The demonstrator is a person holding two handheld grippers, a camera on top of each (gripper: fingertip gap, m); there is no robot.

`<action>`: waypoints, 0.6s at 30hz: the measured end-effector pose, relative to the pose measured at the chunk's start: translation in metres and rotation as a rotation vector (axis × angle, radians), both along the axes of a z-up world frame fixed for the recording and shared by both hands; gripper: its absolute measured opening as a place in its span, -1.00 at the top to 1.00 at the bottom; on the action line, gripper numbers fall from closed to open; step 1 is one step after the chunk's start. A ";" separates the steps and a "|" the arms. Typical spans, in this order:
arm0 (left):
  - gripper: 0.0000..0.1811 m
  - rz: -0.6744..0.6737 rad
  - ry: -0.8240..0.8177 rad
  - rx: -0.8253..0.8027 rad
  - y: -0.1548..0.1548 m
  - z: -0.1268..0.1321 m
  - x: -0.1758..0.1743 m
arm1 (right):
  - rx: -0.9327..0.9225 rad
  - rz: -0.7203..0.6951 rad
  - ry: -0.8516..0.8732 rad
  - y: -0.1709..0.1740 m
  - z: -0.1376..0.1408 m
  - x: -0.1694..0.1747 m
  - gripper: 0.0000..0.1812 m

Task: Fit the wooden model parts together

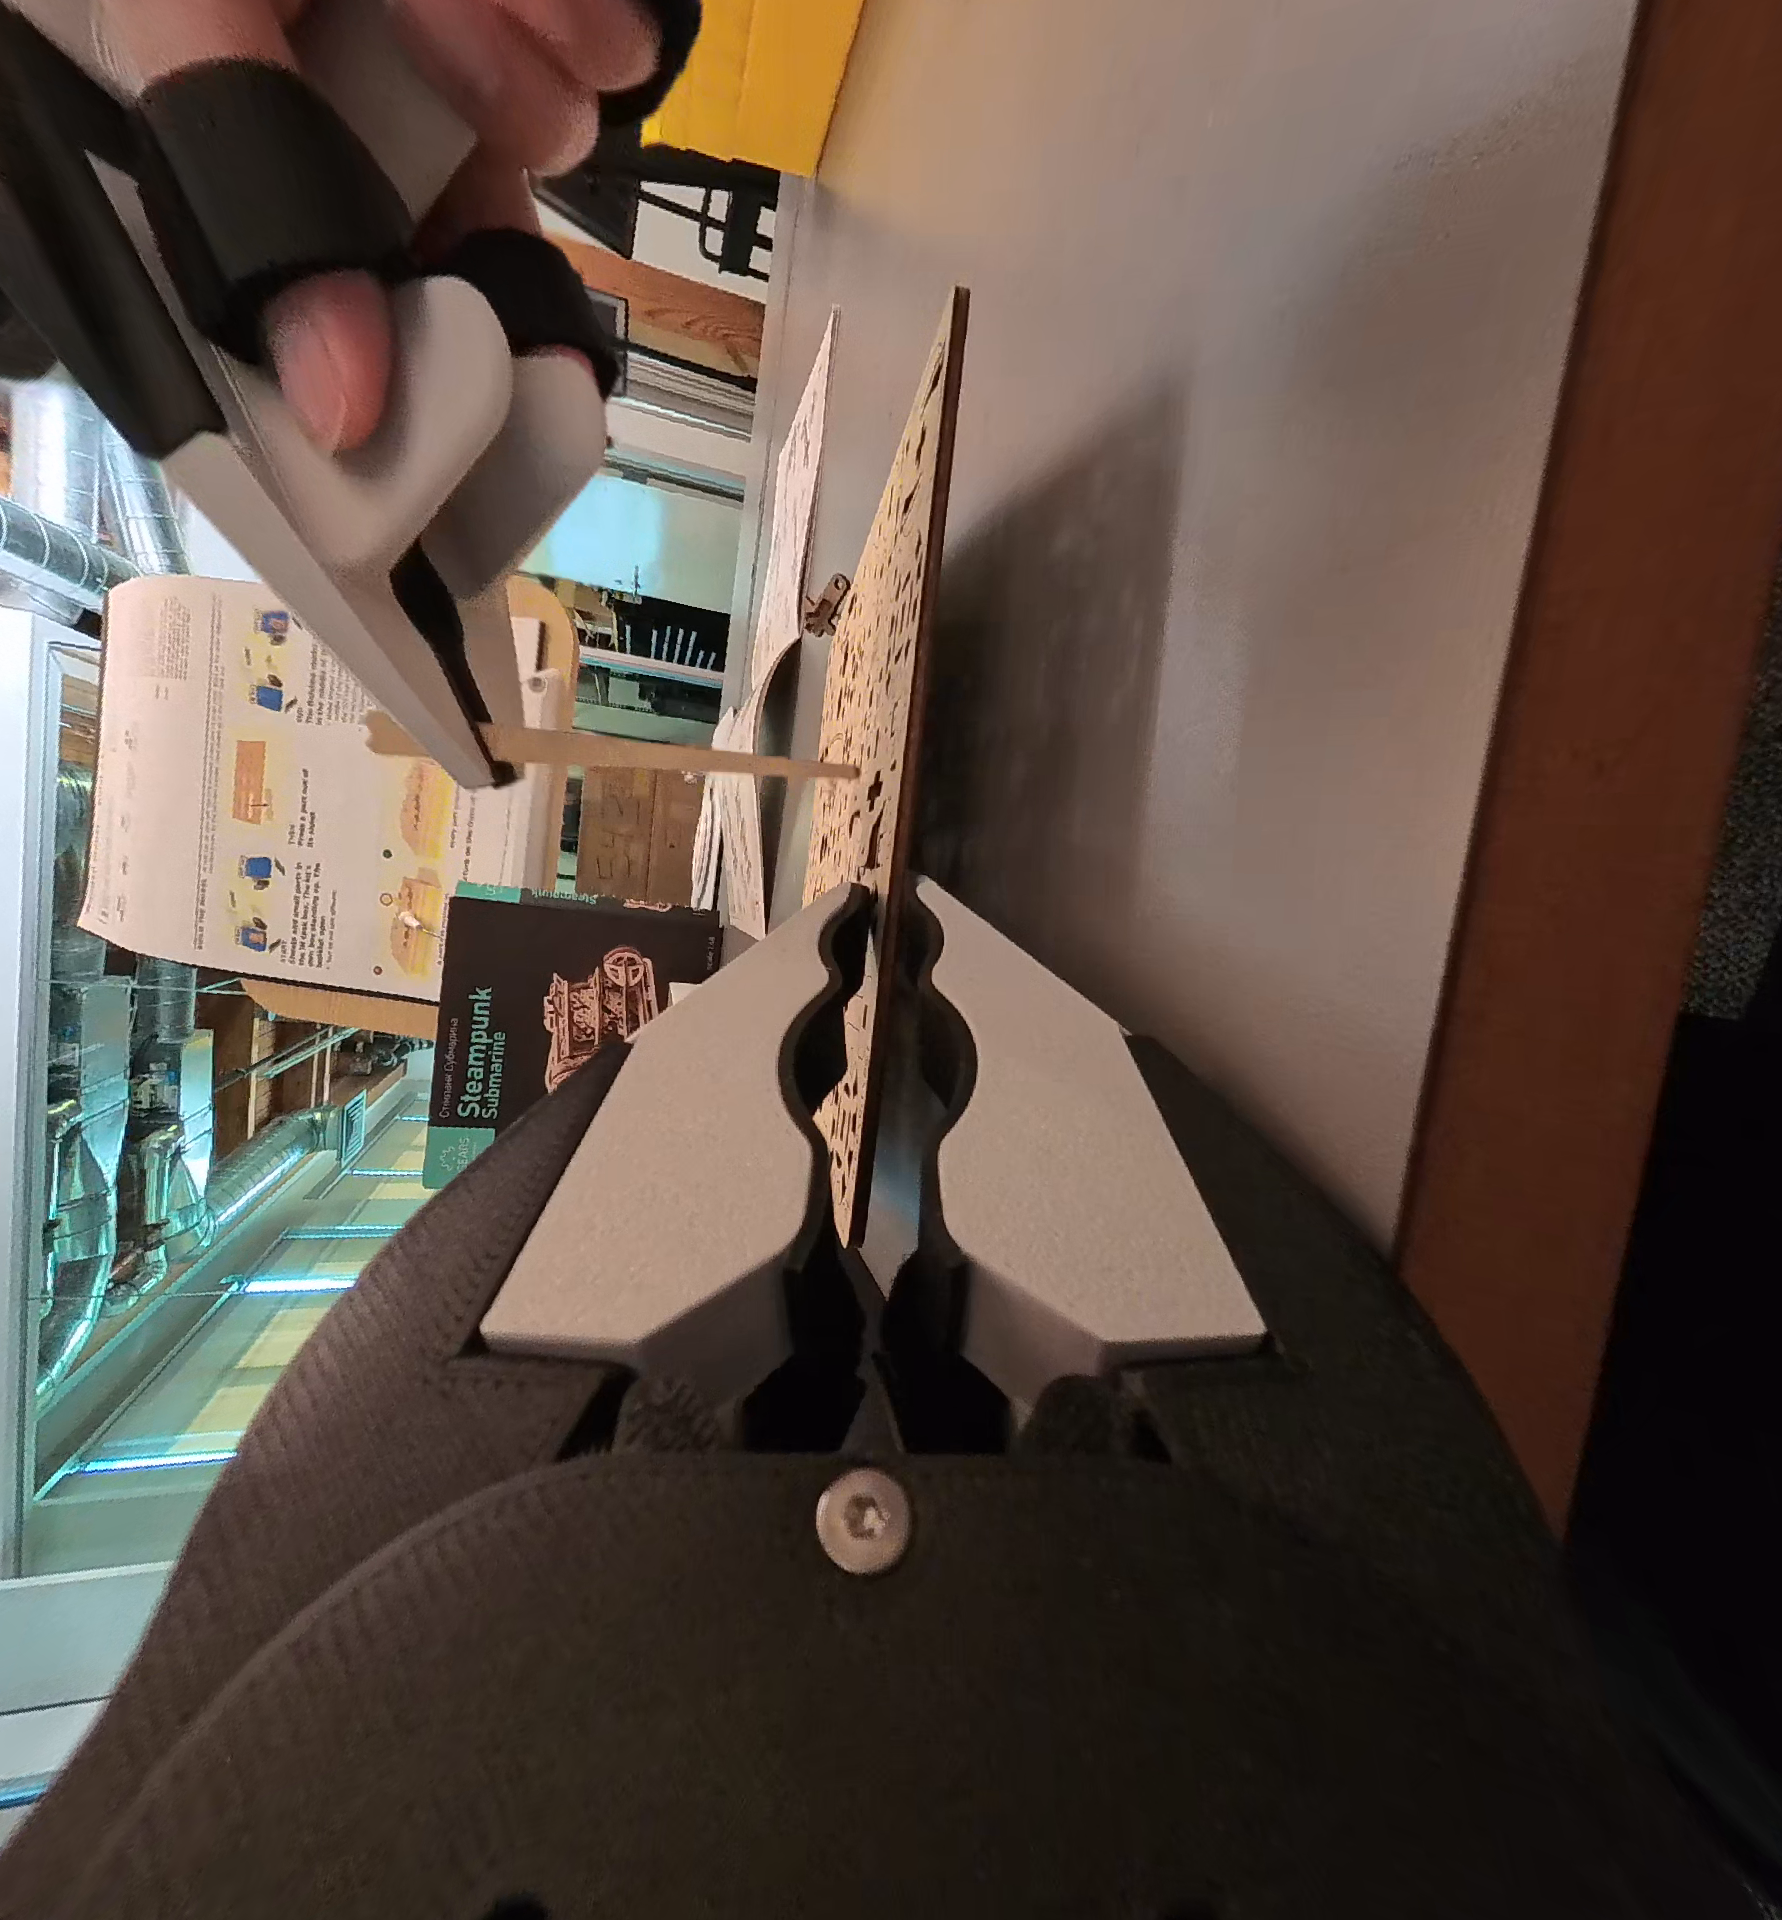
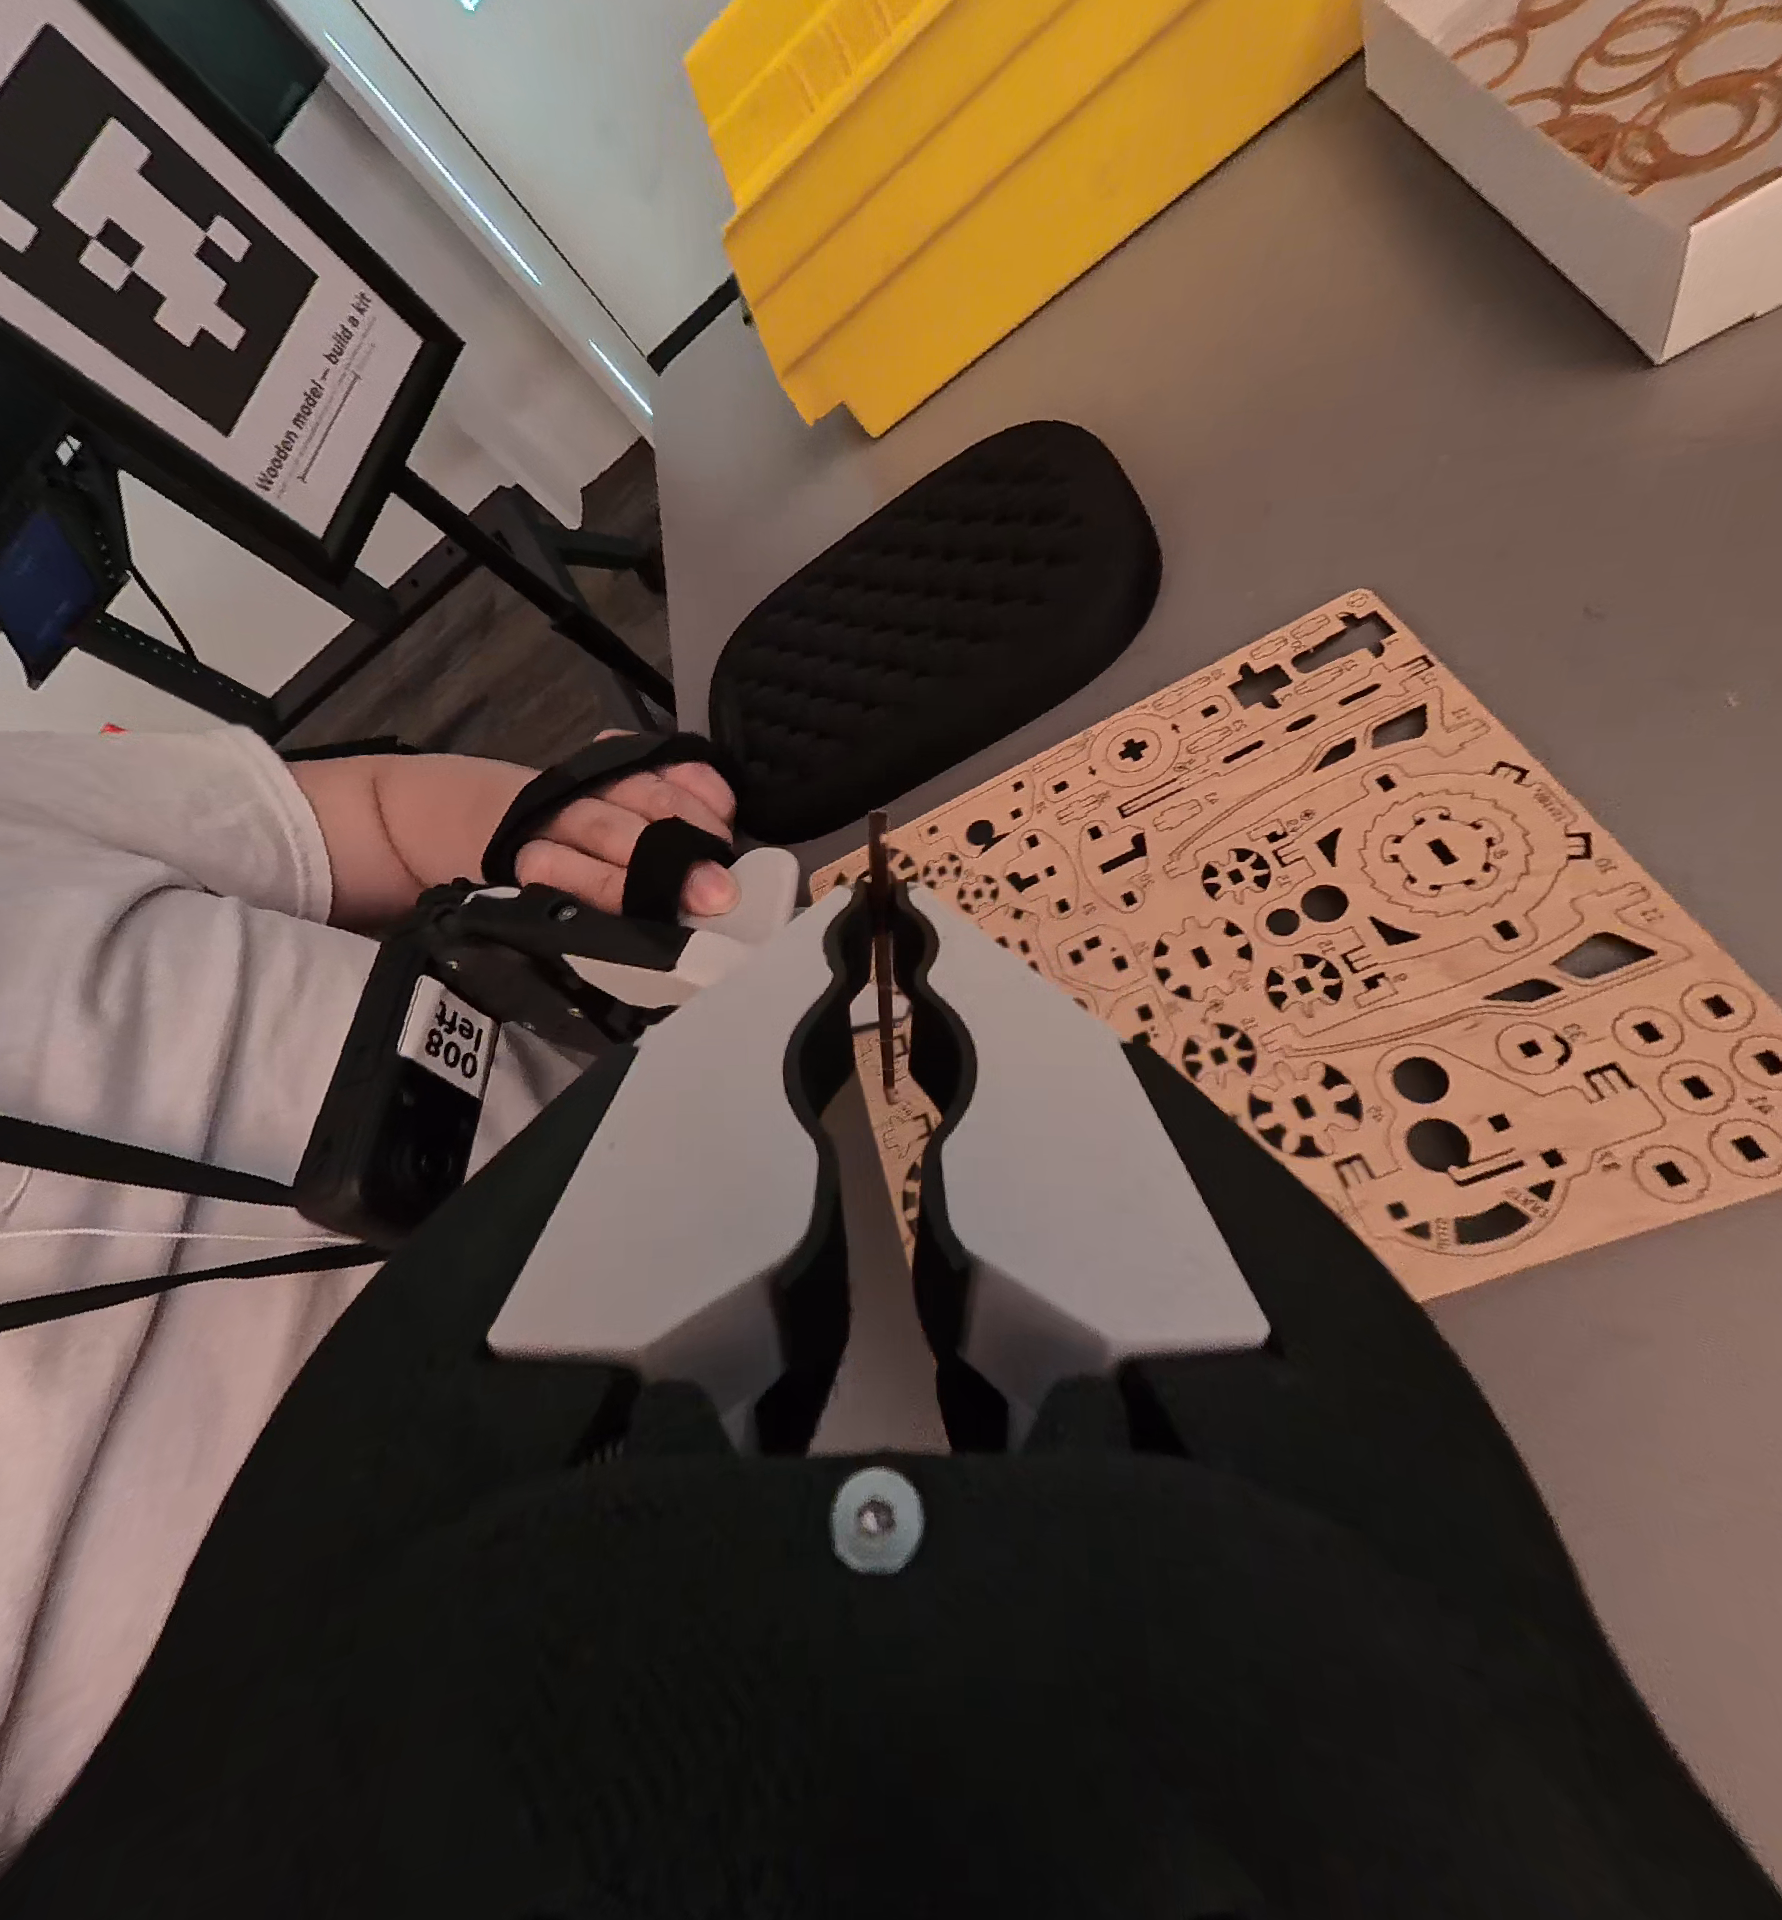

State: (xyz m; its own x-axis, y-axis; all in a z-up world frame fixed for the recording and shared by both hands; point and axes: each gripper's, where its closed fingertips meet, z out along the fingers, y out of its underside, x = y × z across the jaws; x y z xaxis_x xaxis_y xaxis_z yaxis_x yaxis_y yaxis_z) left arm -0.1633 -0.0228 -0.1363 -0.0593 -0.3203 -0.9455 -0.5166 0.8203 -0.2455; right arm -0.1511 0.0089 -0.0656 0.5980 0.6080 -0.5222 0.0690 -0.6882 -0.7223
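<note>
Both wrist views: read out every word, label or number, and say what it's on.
I can't quote writing; these carry it.
Dark kit box: printed title.
Instruction sheet: small print.
Framed marker sign: caption line.
White sticker, left gripper: short label.
Wooden parts sheet: engraved numbers, too small.

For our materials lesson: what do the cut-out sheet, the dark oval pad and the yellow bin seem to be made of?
Cut-out sheet: thin pale plywood, matte, with dark, probably laser-burnt cut lines.
Dark oval pad: black, dimpled, likely foam or fabric; the look leaves it open.
Yellow bin: moulded plastic, smooth with ribbed steps.
</note>
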 end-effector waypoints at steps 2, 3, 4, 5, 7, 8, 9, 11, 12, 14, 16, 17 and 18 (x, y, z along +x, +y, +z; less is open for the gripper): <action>0.96 0.000 -0.001 0.001 0.000 0.000 0.000 | 0.035 -0.002 -0.007 -0.004 0.002 -0.001 0.99; 0.96 0.000 -0.001 0.002 0.000 0.000 0.000 | 0.051 -0.003 -0.018 -0.005 0.002 -0.001 0.99; 0.96 0.001 -0.002 0.003 0.000 0.000 0.000 | 0.067 0.001 -0.025 -0.007 0.002 -0.003 0.99; 0.96 0.002 -0.004 0.005 0.000 0.001 0.000 | 0.090 -0.001 -0.031 -0.008 0.003 -0.004 0.99; 0.96 0.003 -0.004 0.007 0.001 0.001 0.000 | 0.115 -0.022 -0.065 -0.007 0.000 -0.002 0.98; 0.96 0.004 -0.004 0.006 0.001 0.001 0.000 | 0.126 -0.023 -0.083 -0.008 -0.001 -0.002 0.98; 0.96 0.005 -0.003 0.007 0.001 0.001 0.000 | 0.145 -0.016 -0.081 -0.009 0.000 -0.004 0.98; 0.96 0.005 -0.004 0.008 0.001 0.001 0.000 | 0.181 -0.021 -0.103 -0.010 0.000 -0.005 0.98; 0.96 0.005 -0.002 0.007 0.001 0.000 0.000 | 0.215 -0.018 -0.125 -0.011 0.000 -0.006 0.98; 0.96 0.006 -0.001 0.007 0.001 0.000 0.000 | 0.310 0.002 -0.155 -0.017 0.004 -0.012 0.98; 0.97 0.004 -0.007 0.013 0.001 0.001 -0.001 | 0.368 -0.003 -0.163 -0.023 0.007 -0.014 0.98; 0.97 0.002 -0.011 0.017 0.001 0.002 -0.001 | 0.388 -0.016 -0.160 -0.024 0.008 -0.013 0.98; 0.97 0.001 -0.013 0.019 0.001 0.002 -0.001 | 0.413 -0.040 -0.163 -0.024 0.010 -0.011 0.98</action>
State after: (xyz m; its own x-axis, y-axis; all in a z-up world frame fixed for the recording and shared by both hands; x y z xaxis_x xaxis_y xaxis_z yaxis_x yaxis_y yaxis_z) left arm -0.1639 -0.0218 -0.1342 -0.0470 -0.3019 -0.9522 -0.5140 0.8247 -0.2361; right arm -0.1621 -0.0152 -0.0553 0.6798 0.7204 -0.1376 0.1834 -0.3486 -0.9192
